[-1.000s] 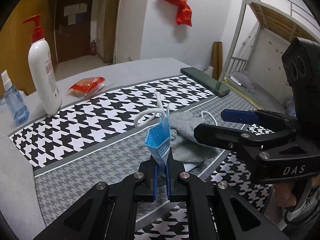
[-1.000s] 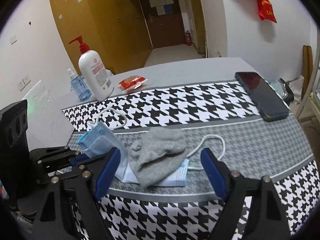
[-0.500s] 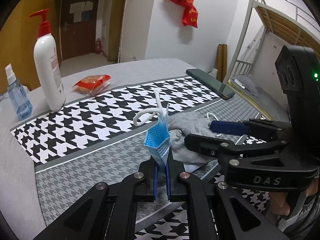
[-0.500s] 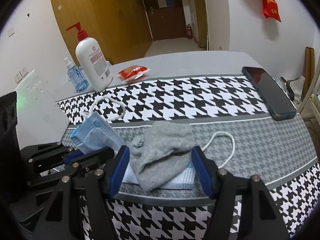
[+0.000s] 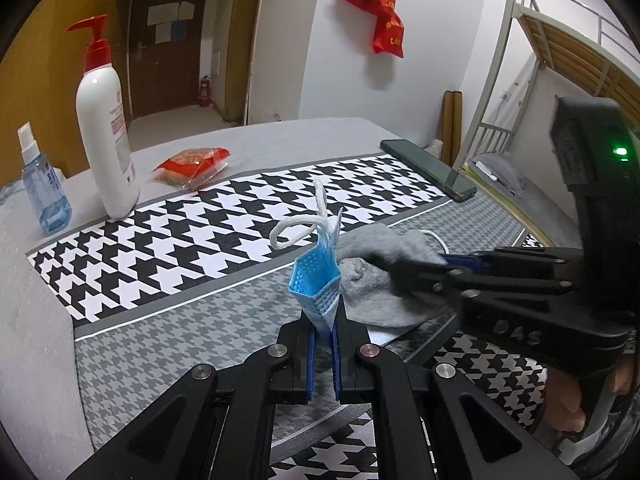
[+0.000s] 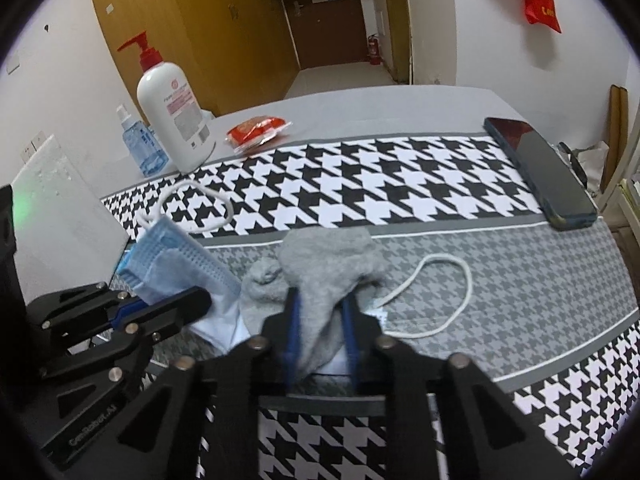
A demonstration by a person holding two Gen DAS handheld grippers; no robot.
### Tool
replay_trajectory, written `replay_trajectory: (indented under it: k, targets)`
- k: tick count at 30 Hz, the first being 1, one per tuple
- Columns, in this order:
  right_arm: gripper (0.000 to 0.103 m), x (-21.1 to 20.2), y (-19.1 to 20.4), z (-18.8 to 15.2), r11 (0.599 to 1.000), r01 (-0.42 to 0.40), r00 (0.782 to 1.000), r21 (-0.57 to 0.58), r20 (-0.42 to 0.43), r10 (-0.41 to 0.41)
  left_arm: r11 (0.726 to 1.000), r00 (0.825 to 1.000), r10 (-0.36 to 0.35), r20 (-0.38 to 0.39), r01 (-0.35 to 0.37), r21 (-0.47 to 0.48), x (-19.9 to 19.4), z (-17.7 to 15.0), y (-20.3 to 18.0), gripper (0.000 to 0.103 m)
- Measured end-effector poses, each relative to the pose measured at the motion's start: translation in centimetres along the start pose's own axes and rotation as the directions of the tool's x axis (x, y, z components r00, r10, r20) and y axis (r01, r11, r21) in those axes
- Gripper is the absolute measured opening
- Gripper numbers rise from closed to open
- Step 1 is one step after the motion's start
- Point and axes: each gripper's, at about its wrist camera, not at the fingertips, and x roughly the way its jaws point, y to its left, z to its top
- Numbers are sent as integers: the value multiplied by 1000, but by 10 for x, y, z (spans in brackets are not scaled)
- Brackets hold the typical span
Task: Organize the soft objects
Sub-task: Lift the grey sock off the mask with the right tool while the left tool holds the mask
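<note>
Lower centre of the left wrist view, the left gripper (image 5: 323, 354) sits pressed together on one end of a pleated light-blue disposable face mask (image 5: 317, 285), which stands up from the pads with its white ear loop (image 5: 298, 226) curling above. Right of it in that frame the right gripper (image 5: 448, 266) reaches across onto a crumpled grey knit sock (image 5: 374, 300) that lies on the mask. Bottom centre of the right wrist view, the right gripper's jaws are closing, and the sock's near end (image 6: 320, 336) is bunched between the blue pads (image 6: 291, 332), which appear to touch the fabric on both sides. The mask body (image 6: 172, 256) shows at centre left of that frame, its far white loop (image 6: 444, 292) trailing right over the grey houndstooth cloth (image 6: 540, 280). Step in hand, as I read it: separating the two soft items, one claw anchoring the mask, the other taking the sock. Next move likely calls for a firm pinch on the sock, then lifting it clear off the mask while the left gripper holds the mask; watch that the loose loop does not snag. The white pump bottle (image 6: 172, 108), small blue spray bottle (image 6: 142, 142), red snack packet (image 6: 258, 130) and dark phone (image 6: 540, 172) sit in the upper part, well apart.
</note>
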Motion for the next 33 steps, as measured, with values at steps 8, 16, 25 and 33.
replay_trajectory:
  k: [8,16,25,33]
  targets:
    - [15,-43,-8,-9,998,60,995,2,78,-60,1000,1000,24,2,-24,-16,-1,2,6,7]
    - [14,-96,-25,-37,989,147,980,31,134,-149,999,999,33,8,-33,-15,-5,3,7,7]
    - [16,-91,-34,-64,970,243,968,-4,67,-242,999,999,44,11,-44,-1,-6,2,3,7]
    - [68,-104,-21,-83,970,236,968,-62,108,-229,999,999,43,9,-43,2,-4,2,4,7]
